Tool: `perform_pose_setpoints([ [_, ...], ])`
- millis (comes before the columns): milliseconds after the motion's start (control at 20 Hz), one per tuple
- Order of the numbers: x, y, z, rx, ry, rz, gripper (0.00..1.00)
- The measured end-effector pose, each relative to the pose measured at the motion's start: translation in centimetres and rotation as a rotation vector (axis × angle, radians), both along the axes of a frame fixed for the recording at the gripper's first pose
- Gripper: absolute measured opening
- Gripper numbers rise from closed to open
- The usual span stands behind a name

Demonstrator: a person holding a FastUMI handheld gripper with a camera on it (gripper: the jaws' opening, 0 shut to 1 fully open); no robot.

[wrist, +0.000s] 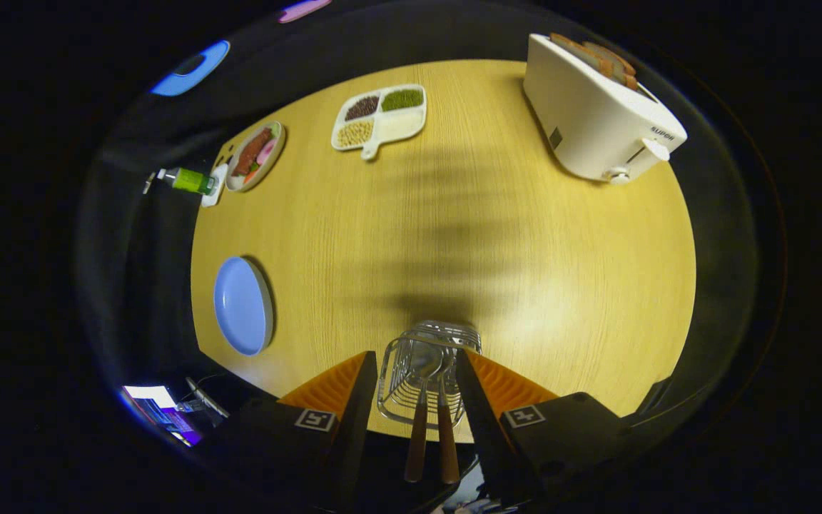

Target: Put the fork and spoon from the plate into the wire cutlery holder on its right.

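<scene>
Already the fork (447, 428) and spoon (419, 421) stand in the wire holder (425, 371) at the bench's (454, 235) near edge, between the tool's (414, 371) spread fingers, with the blue plate (242, 305) well left.

Fork (447, 421), spoon (422, 400) in holder (397, 371)

Gripper (414, 385): seen from above and behind, pointed toward 12 o'clock.
Fingers (354, 400): spread apart, a wide gap kept between them.
Left finger: angled toward 1 o'clock.
Right finger: angled toward 11 o'clock.
Grip: nothing is pressed by either finger.
</scene>
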State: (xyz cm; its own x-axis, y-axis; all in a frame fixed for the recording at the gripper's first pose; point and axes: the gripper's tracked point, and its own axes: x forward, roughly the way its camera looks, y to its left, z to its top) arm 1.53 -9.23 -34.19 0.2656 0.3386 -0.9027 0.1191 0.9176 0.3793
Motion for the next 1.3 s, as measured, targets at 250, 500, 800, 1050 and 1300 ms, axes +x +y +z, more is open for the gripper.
perform_pose_setpoints([
  [250,0.3,-0.6,6.7,-0.026,-0.358,-0.081,0.98],
  [500,-0.6,-2.7,14.1,-0.018,-0.643,-0.148,0.99],
  [800,-1.7,-5.8,22.1,-0.046,-0.955,-0.184,0.99],
  [1050,-1.7,-8.0,27.9,-0.085,-1.157,-0.156,0.99],
  [1300,-4.4,-9.7,31.5,-0.156,-1.317,-0.079,0.99],
])
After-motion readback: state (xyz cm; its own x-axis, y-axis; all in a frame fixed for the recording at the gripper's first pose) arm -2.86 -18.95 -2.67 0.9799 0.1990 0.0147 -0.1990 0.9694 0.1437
